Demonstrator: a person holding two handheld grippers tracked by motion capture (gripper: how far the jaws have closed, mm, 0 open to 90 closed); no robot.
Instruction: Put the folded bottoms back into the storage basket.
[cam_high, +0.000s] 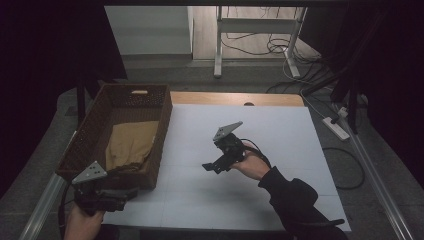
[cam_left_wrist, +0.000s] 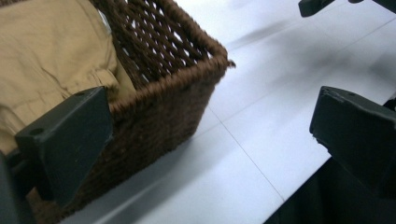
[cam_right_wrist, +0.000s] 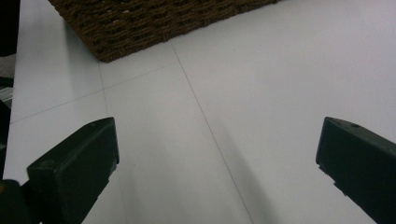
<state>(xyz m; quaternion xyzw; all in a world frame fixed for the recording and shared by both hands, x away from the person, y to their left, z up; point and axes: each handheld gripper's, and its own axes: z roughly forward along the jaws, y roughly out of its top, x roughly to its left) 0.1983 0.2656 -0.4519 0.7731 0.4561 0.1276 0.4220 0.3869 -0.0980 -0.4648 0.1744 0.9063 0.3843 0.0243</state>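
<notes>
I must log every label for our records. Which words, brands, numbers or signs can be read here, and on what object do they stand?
None: no readable text on the brown woven basket, the tan folded cloth, the white table, the left gripper or the right gripper.

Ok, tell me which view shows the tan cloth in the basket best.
The high view: the whole folded tan cloth shows lying inside the brown wicker basket. The left gripper view shows a close, cropped part of the cloth behind one jaw. The right gripper view catches the basket's outer wall.
</notes>
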